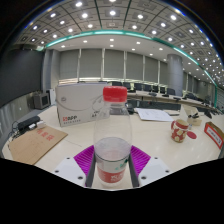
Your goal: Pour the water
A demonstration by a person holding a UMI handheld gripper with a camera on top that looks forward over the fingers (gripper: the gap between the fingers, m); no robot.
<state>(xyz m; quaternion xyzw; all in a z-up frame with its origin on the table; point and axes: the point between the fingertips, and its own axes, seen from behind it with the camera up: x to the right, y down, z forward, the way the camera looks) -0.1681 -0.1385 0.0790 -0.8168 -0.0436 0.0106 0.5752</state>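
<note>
Claw (112, 168) grips clear plastic red-capped bottle (112, 135) above bench (150, 135); cap on, pouring blocked; slip risk.

You hold a clear, glossy plastic bottle (112, 140) with a red plastic cap (115, 95). The table (160, 135) looks smooth and pale. A white cardboard box (80, 106) and matt brown cardboard (35, 142) lie on it.

bottles: one bottle (113, 135) is counted | boxes: one white box (82, 105) | paper sheets: one brown paper (37, 143) | small red-white items: perhaps two (182, 128)
</note>
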